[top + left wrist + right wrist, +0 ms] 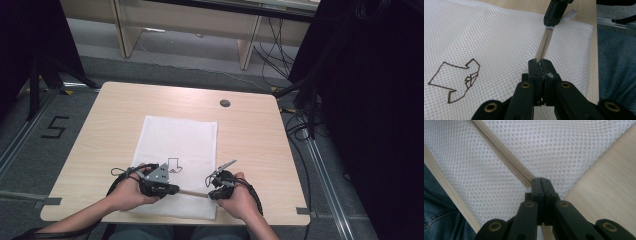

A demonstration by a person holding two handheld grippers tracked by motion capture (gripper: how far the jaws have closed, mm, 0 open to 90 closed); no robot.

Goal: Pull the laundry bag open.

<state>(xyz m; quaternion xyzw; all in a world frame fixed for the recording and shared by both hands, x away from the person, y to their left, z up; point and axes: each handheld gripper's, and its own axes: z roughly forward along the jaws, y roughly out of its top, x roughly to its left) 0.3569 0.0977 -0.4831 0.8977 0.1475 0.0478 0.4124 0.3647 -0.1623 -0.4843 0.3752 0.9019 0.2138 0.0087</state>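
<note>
High view: zipper (192,193) between hand-held grippers

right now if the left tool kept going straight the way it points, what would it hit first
Most likely the right tool. The left tool is shut on the beige zipper of the white mesh bag, and the zipper runs straight ahead to the right tool, which is clamped at its far end. Depth along that line is hard to judge.

We find the light wooden table (250,125) bare and passable around the white mesh laundry bag (182,135), save one small round grey grommet (225,103) at its far edge.
</note>
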